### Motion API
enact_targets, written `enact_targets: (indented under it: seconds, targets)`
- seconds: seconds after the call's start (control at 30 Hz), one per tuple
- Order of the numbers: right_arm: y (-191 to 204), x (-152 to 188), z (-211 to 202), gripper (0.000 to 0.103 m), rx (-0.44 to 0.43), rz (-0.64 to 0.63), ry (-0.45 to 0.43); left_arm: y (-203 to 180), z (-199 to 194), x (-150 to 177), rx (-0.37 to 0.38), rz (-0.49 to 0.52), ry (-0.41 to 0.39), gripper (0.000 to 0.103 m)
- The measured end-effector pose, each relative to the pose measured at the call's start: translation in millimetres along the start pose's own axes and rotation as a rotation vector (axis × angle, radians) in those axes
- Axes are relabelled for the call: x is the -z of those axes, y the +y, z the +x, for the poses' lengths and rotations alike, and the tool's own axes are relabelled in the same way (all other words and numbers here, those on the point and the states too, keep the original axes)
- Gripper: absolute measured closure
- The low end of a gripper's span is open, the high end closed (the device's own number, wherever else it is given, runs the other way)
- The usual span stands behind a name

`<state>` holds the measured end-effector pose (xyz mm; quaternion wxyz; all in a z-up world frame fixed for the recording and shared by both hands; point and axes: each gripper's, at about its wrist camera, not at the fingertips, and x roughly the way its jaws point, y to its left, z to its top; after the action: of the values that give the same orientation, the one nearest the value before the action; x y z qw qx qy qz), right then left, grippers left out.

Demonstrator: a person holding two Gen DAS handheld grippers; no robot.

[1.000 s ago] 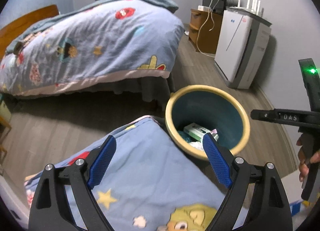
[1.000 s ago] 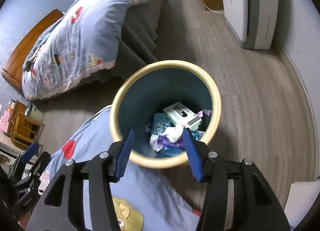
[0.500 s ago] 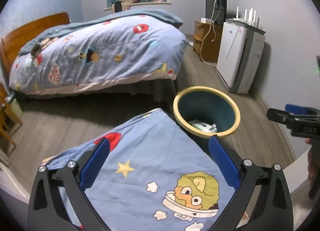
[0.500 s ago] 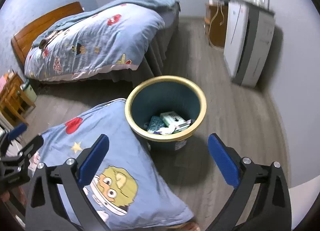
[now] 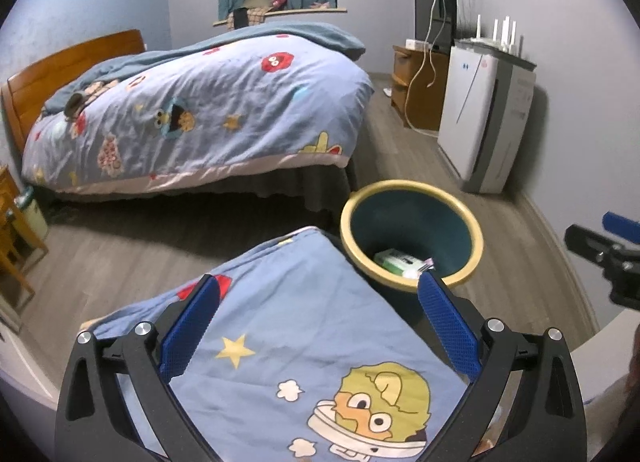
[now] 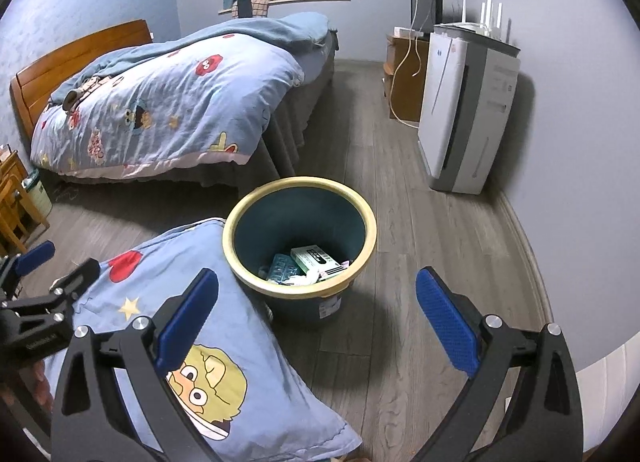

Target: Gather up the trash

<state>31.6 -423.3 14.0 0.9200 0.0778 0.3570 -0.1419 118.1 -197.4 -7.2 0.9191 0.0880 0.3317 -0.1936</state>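
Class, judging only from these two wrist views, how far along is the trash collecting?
Done: the bin holds a green box and wrappers. In hand: nothing; the left gripper and right gripper are open and empty. Left: no loose trash is visible.

A bed (image 6: pixel 160 102) with a cartoon-print duvet (image 5: pixel 208 118) stands against the far wall. A white air purifier (image 6: pixel 468 110) stands beside a wooden cabinet (image 5: pixel 416 86) carrying a television (image 5: pixel 434 14). A cartoon-print pillow (image 5: pixel 304 342) lies in the foreground.
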Motion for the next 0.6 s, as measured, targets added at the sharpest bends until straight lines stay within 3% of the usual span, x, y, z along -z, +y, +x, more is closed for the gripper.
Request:
enact_targets:
  seconds: [0.6]
  targets:
    - [-1.8,1.2,3.3,0.006,-0.008,0.021,0.014,2.1,7.0,10.2,-0.022,0.017,0.038,0.005]
